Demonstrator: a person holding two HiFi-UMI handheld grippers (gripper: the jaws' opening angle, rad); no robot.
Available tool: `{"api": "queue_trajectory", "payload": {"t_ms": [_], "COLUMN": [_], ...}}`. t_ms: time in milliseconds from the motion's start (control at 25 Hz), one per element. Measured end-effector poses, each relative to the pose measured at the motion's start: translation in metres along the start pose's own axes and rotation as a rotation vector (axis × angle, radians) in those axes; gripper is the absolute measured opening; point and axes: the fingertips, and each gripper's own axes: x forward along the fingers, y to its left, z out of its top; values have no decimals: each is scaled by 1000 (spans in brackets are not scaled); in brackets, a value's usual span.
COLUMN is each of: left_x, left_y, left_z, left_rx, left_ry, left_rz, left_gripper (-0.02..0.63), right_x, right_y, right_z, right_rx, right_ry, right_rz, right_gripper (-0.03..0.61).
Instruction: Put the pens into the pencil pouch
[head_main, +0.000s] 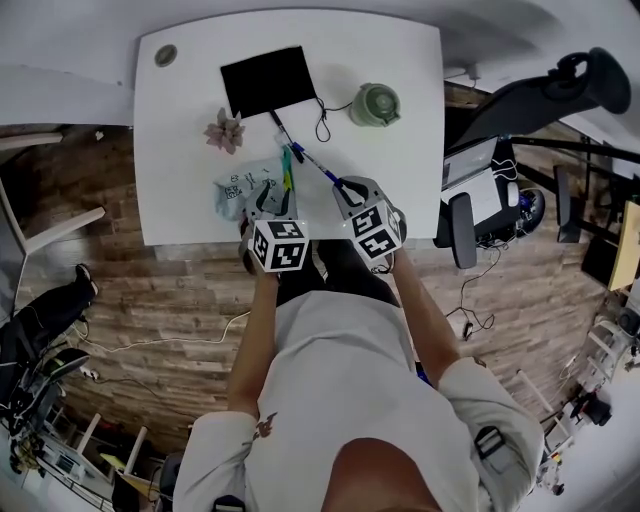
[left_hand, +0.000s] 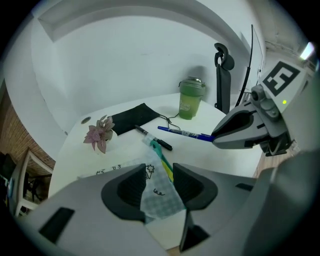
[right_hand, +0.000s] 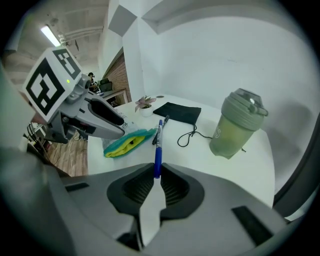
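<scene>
Fingers (right_hand: 173, 185) of right gripper (right_hand: 158, 167) are pinching blue pen (right_hand: 157, 146) by its tail; left gripper (left_hand: 159, 167) fingers are standing spread around pencil pouch (left_hand: 159, 199) edge. Insertion step: pen tip needs steering left into pouch mouth.

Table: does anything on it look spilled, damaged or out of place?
Nothing is spilled or damaged. The cup stands upright, lid on, and the plant too. Only a black marker lies loose near the pouch, not yet inside, and the right gripper holds the blue pen.
</scene>
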Motion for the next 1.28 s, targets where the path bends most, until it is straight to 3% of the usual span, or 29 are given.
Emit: {"api": "queue_trajectory", "payload": {"t_ms": [200, 320, 800, 1280], "left_x": [10, 13, -11, -19], "left_y": [4, 9, 11, 14], "left_z": [-12, -18, -8, -4], "left_rx": [34, 51, -77, -100], "left_ry": [79, 102, 9, -18], "left_rz": [73, 114, 27, 3], "left_gripper": [157, 6, -3, -3], "right_x": [-7, -10, -25, -21], "right_y": [0, -1, 15, 38], "right_z": [-4, -6, -9, -21], "right_rx": [-9, -16, -192, -394], "right_ry": [-1, 1, 49, 153], "right_rz": [5, 5, 45, 112], "right_gripper": [43, 43, 43, 41]}}
